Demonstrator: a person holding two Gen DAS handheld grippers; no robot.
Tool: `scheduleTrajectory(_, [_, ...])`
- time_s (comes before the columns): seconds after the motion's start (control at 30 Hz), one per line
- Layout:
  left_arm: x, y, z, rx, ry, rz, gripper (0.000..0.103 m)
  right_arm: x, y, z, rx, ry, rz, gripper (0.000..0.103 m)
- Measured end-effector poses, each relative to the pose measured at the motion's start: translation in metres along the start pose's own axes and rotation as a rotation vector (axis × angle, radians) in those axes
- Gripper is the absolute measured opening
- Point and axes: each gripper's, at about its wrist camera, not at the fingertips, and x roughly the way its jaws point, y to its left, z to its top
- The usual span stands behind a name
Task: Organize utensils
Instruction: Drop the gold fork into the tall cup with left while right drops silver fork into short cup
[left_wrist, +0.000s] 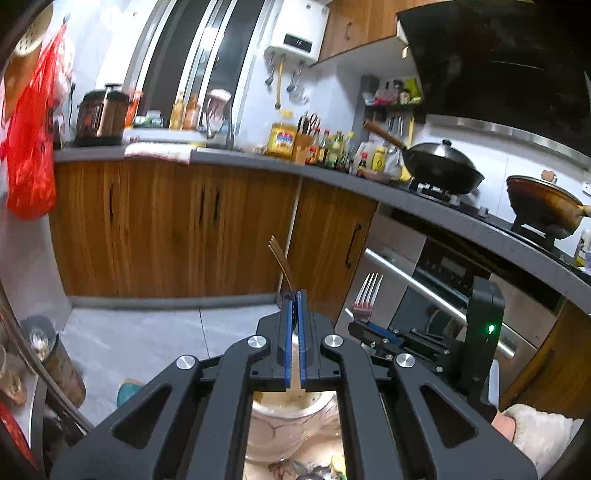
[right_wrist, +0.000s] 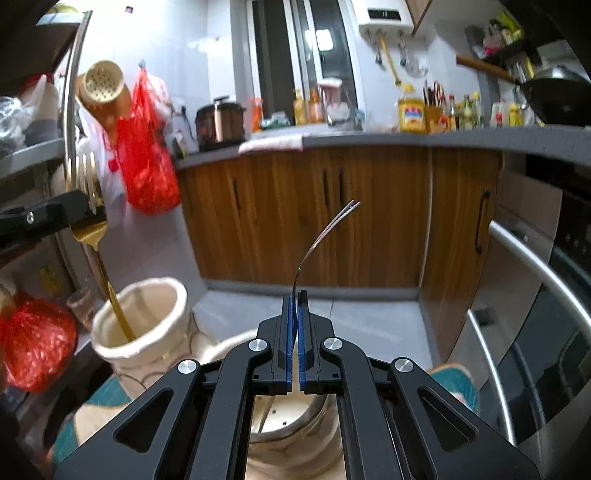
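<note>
Both hand-held grippers are clamped on forks — the left hand-held gripper (left_wrist: 294, 299) on a gold fork (left_wrist: 280, 258) whose handle dips into a cream holder (right_wrist: 147, 325), the right hand-held gripper (right_wrist: 295, 299) on a silver fork (right_wrist: 325, 236).

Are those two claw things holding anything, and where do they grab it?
Each holds a fork. The left gripper clamps a gold fork at its neck below the tines; the right gripper clamps a silver fork likewise.
</note>
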Motion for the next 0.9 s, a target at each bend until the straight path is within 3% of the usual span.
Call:
scheduleTrajectory(0.3, [0.006, 0.014, -0.006, -0.017, 0.017, 0.024, 0.002, 0.005, 0.000, -0.005, 0.004, 0.039, 0.011, 0.004])
scheduleTrajectory(0.47, [0.005, 0.016, -0.005, -0.020, 0.010, 0.055, 0.005, 0.003, 0.000, -0.003, 0.009, 0.038, 0.015, 0.020])
scheduleTrajectory(0.63, [0.004, 0.018, -0.004, -0.025, 0.001, 0.076, 0.025, -0.001, 0.001, -0.003, 0.010, 0.034, 0.015, 0.035])
scheduleTrajectory(0.77, [0.002, 0.019, -0.004, -0.034, 0.004, 0.087, 0.032, -0.006, 0.001, 0.000, 0.021, 0.030, 0.006, 0.049])
scheduleTrajectory(0.83, [-0.002, 0.020, -0.004, -0.036, 0.010, 0.093, 0.045, -0.011, -0.001, 0.001, 0.034, 0.028, -0.001, 0.064])
scheduleTrajectory(0.9, [-0.010, 0.018, -0.006, -0.029, 0.010, 0.110, 0.056, -0.023, -0.001, 0.003, 0.044, 0.024, -0.013, 0.072])
